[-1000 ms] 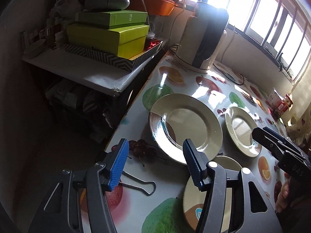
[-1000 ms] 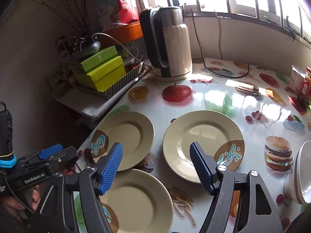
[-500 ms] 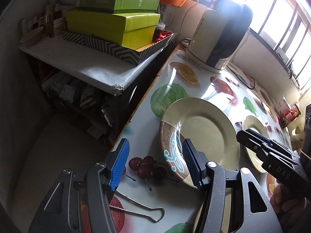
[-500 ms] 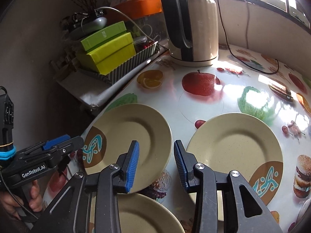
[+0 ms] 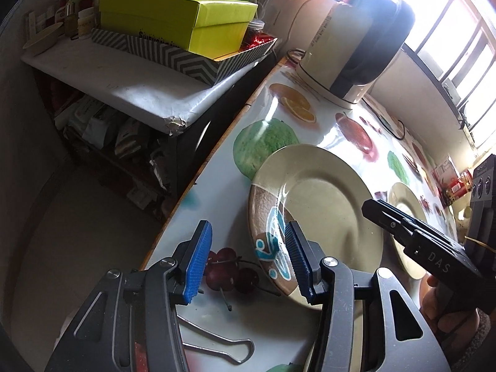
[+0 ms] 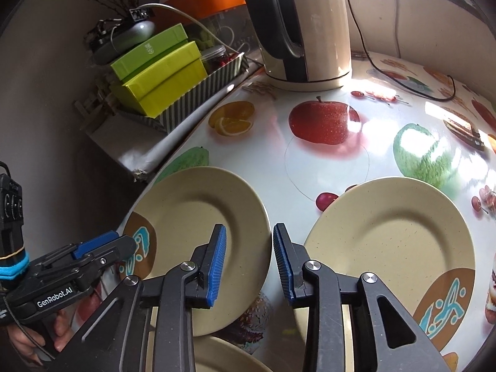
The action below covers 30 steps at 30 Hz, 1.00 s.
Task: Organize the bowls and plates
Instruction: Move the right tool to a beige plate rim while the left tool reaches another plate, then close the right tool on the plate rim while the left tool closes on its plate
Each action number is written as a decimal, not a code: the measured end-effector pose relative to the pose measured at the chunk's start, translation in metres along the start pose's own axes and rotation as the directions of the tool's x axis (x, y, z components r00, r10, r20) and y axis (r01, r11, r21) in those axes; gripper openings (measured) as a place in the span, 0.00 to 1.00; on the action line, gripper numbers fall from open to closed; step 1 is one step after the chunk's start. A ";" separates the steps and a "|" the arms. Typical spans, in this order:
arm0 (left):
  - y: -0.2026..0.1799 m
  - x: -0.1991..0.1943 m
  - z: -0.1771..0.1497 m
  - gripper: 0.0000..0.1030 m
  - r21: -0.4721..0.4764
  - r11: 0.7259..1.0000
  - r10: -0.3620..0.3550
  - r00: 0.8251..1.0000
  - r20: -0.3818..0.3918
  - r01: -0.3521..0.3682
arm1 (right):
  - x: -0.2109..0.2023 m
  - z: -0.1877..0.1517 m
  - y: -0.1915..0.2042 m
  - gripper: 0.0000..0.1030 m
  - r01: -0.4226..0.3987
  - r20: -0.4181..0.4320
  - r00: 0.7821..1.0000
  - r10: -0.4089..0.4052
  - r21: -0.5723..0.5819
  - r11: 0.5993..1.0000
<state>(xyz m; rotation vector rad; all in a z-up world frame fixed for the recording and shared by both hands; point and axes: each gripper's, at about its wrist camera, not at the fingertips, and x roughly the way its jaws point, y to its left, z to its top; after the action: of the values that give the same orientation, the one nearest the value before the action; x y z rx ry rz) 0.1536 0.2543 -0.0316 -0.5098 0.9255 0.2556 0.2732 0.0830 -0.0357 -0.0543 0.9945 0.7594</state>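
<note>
Left wrist view: left gripper point(image 5: 248, 260) parted, straddling the patterned rim of the left plate point(image 5: 322, 214).
Plate: flat on table point(image 6: 310, 170), motif toward left gripper.
Right gripper point(image 6: 249, 262): half-open, straddling opposite rim; contact unclear.

The third plate point(image 6: 217, 356) is cut off by the bottom edge of the right wrist view and partly covered by the right gripper point(image 6: 249, 263), so only a sliver of its rim shows. In the left wrist view the right gripper's black body hides part of the far plate point(image 5: 406, 217), and glare from the window point(image 5: 449, 15) washes out the top of the kettle point(image 5: 359, 46). The small jars on the shelf point(image 5: 74, 21) are too small to identify.
</note>
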 end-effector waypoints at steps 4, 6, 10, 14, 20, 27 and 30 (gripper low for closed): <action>-0.001 0.001 0.000 0.48 -0.002 1.000 -0.005 1.000 0.001 0.005 | 0.002 -0.001 -0.004 0.23 -0.006 0.000 1.000 0.006 0.022 1.000; -0.001 0.002 0.000 0.39 -0.010 1.000 -0.017 1.000 -0.003 0.017 | 0.003 -0.001 -0.006 0.18 -0.008 0.000 1.000 0.008 0.038 0.999; -0.003 0.003 0.000 0.38 -0.017 1.000 -0.024 1.000 0.001 0.024 | 0.004 -0.002 -0.010 0.16 -0.020 0.002 1.000 0.020 0.057 0.998; -0.007 0.005 0.000 0.26 -0.016 1.000 -0.025 1.000 0.000 0.025 | 0.004 -0.002 -0.010 0.16 -0.022 0.003 1.000 0.022 0.059 0.998; -0.009 0.005 0.000 0.24 -0.018 1.000 -0.016 1.000 0.004 0.016 | 0.003 -0.002 -0.011 0.15 -0.030 0.006 1.000 0.030 0.068 0.997; -0.011 0.005 0.002 0.24 -0.020 1.000 0.002 1.000 0.000 -0.002 | 0.003 -0.003 -0.012 0.15 -0.035 0.009 0.999 0.034 0.074 0.997; -0.013 0.003 0.003 0.24 -0.014 1.000 0.005 1.000 0.005 -0.005 | 0.000 -0.003 -0.013 0.15 -0.040 0.014 0.999 0.039 0.083 0.996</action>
<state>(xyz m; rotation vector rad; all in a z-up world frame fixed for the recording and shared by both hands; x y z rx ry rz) 0.1627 0.2448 -0.0287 -0.5202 0.9211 0.2677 0.2789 0.0720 -0.0413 0.0423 1.0172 0.7528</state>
